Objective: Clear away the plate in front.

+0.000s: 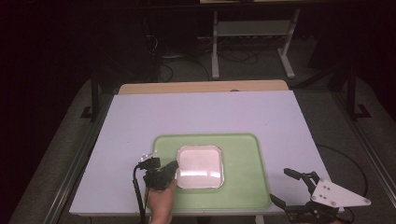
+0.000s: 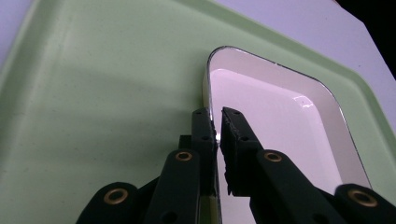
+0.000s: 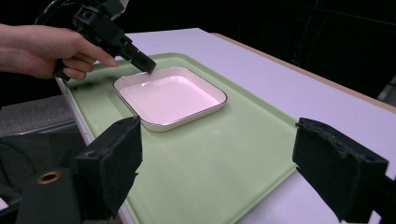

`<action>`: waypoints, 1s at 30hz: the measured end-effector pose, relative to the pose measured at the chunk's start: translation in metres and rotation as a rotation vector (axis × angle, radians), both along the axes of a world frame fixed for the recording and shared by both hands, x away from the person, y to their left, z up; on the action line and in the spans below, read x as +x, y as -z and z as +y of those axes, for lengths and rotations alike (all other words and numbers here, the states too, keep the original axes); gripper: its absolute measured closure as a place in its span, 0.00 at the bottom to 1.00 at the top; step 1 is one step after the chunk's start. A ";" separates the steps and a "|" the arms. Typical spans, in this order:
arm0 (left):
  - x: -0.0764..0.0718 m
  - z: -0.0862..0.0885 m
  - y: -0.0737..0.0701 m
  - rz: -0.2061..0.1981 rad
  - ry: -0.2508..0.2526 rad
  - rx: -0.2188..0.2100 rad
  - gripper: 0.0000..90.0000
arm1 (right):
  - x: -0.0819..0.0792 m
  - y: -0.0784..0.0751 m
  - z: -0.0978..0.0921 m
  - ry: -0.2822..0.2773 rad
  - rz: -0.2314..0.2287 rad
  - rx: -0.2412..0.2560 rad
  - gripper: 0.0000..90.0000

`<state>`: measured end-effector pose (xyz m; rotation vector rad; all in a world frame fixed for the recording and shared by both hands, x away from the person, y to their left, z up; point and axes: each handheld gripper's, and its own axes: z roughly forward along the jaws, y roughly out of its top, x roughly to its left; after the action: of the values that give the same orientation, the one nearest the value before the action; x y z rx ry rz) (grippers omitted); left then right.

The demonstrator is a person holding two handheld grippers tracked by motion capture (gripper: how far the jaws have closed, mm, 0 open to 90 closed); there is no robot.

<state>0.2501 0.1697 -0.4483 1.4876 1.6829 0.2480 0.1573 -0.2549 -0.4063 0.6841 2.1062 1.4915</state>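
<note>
The white square dish sits in the middle of the green tray; the left gripper is pinched on the dish's near-left rim, one jaw inside, one outside, likely to lift or drag it; the right gripper waits spread wide off the tray's right corner, grasping nothing.

Dark room, grey carpet floor, white table, metal stand behind
</note>
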 end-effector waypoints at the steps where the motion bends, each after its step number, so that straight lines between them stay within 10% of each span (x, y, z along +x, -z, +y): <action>1: 0.000 0.001 0.000 -0.004 -0.001 0.002 0.92 | 0.000 0.000 0.000 0.003 -0.001 0.000 0.17; 30: -0.014 0.021 -0.019 -0.158 0.126 0.064 0.84 | 0.009 0.012 -0.008 0.067 0.058 -0.007 0.16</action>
<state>0.2366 0.1909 -0.4298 1.5719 1.4625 0.3445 0.1665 -0.2632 -0.4183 0.7963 2.1090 1.4436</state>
